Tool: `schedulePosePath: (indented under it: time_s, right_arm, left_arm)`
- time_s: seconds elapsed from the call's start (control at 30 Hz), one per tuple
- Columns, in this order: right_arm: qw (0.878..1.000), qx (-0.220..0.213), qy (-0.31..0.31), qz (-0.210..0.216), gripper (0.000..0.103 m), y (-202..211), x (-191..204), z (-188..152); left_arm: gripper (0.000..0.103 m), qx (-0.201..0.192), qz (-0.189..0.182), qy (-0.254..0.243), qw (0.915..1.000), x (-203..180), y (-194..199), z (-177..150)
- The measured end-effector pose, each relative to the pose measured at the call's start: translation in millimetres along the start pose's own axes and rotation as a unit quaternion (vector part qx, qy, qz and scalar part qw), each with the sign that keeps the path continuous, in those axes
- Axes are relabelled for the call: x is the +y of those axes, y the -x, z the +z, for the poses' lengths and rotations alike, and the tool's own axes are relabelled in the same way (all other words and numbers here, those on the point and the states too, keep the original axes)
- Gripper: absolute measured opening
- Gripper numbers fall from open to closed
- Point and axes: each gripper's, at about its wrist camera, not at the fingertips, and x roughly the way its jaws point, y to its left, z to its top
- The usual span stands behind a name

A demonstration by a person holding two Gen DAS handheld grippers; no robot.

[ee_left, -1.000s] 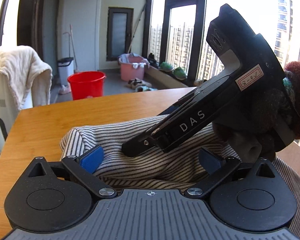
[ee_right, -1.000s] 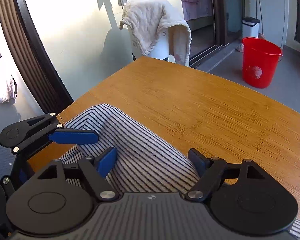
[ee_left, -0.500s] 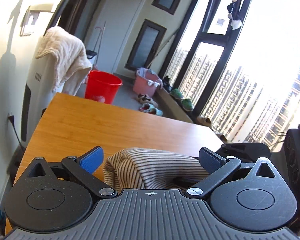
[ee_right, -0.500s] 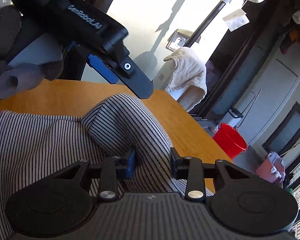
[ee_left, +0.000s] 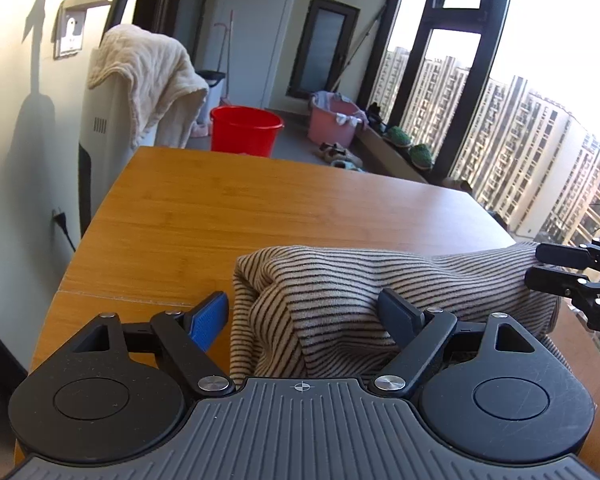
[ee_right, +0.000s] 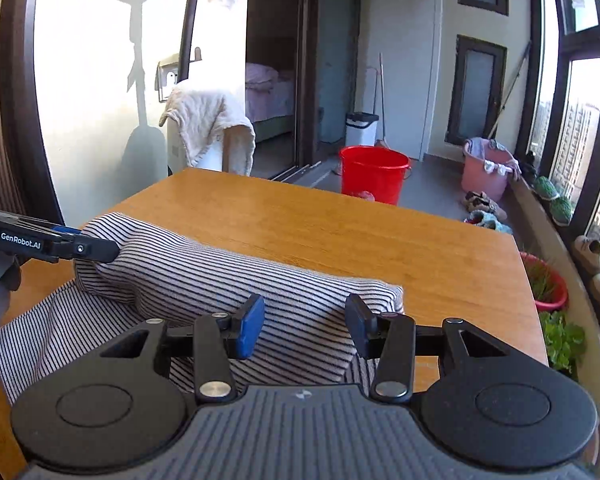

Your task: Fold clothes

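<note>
A striped garment [ee_left: 380, 292] lies bunched on the wooden table [ee_left: 260, 208]; it also shows in the right wrist view [ee_right: 204, 276]. My left gripper [ee_left: 304, 316] is open, its blue pads either side of the garment's left end, which rises between them. My right gripper [ee_right: 304, 324] is open with a fold of the garment's right end between its pads. In the left wrist view the right gripper's fingers [ee_left: 560, 276] sit at the cloth's far right end. In the right wrist view the left gripper's finger [ee_right: 80, 248] touches the cloth's left end.
A white towel [ee_left: 148, 76] hangs over an appliance past the table's far left corner. A red bucket [ee_right: 372, 174] and a pink basket [ee_right: 486, 168] stand on the floor beyond. Windows run along the right, with potted plants [ee_right: 548, 284] below.
Both grippers have swung to face along the table. The right gripper, shut on a fold half a second ago, now stands open. The garment's raised fold now lies as a long roll.
</note>
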Motion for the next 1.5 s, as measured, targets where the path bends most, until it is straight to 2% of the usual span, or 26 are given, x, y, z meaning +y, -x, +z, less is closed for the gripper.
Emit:
schedulePosePath:
  time_s: [0.1, 0.13, 0.17, 0.3, 0.33, 0.37, 0.47, 0.6, 0.67, 0.8, 0.87, 0.93, 1.1, 1.3, 1.5]
  right_arm:
    - [1.000, 0.013, -0.009, -0.021, 0.051, 1, -10, -23]
    - [0.999, 0.015, -0.010, -0.029, 0.061, -2, -11, -28]
    - [0.999, 0.023, -0.020, -0.026, 0.061, -7, -14, -31]
    - [0.997, 0.027, -0.069, 0.014, 0.057, -20, -37, -34]
    - [0.998, 0.020, -0.057, 0.009, 0.052, -23, -38, -32]
    - [0.999, 0.014, -0.037, 0.001, 0.051, -27, -35, -30]
    - [0.999, -0.001, 0.015, -0.035, 0.051, -42, -25, -23]
    - [0.998, -0.001, 0.030, -0.049, 0.051, -61, -30, -7]
    - [0.998, 0.000, 0.029, -0.047, 0.050, -61, -32, 0]
    - [0.999, -0.020, 0.023, -0.042, 0.034, -49, -33, 9]
    - [0.998, -0.043, 0.027, -0.039, 0.031, -38, -32, 16]
    - [0.996, -0.051, 0.050, -0.046, 0.030, -37, -29, 20]
    - [0.996, -0.011, 0.062, -0.070, 0.032, -70, -35, 1]
    - [0.995, -0.017, 0.054, -0.079, 0.036, -54, -30, 0]
    - [0.995, -0.085, 0.020, -0.048, 0.036, -18, -21, 26]
  left_arm:
    - [0.092, 0.016, -0.012, 0.013, 0.9997, 3, -3, -6]
    - [0.094, 0.020, -0.011, 0.016, 0.9996, 4, -6, -7]
    - [0.095, 0.024, -0.010, 0.020, 0.9995, 4, -8, -8]
    - [0.095, 0.022, -0.001, 0.020, 0.9995, 4, -15, -5]
    - [0.095, 0.015, 0.006, 0.006, 0.9998, 1, -18, -3]
    - [0.095, 0.006, 0.016, -0.012, 0.9998, -3, -20, -1]
    - [0.095, -0.014, 0.041, -0.051, 0.9977, -13, -32, 7]
    - [0.096, -0.039, 0.070, -0.091, 0.9926, -19, -52, 16]
    - [0.097, -0.039, 0.071, -0.079, 0.9935, -19, -58, 20]
    - [0.098, -0.040, 0.069, -0.071, 0.9943, -17, -56, 19]
    - [0.098, -0.040, 0.067, -0.067, 0.9947, -15, -56, 20]
    - [0.098, -0.038, 0.064, -0.060, 0.9954, -12, -58, 22]
    - [0.100, -0.035, 0.050, -0.049, 0.9969, -7, -58, 22]
    - [0.100, -0.035, 0.053, -0.056, 0.9964, -10, -57, 21]
    - [0.101, -0.035, 0.054, -0.050, 0.9967, -8, -58, 22]
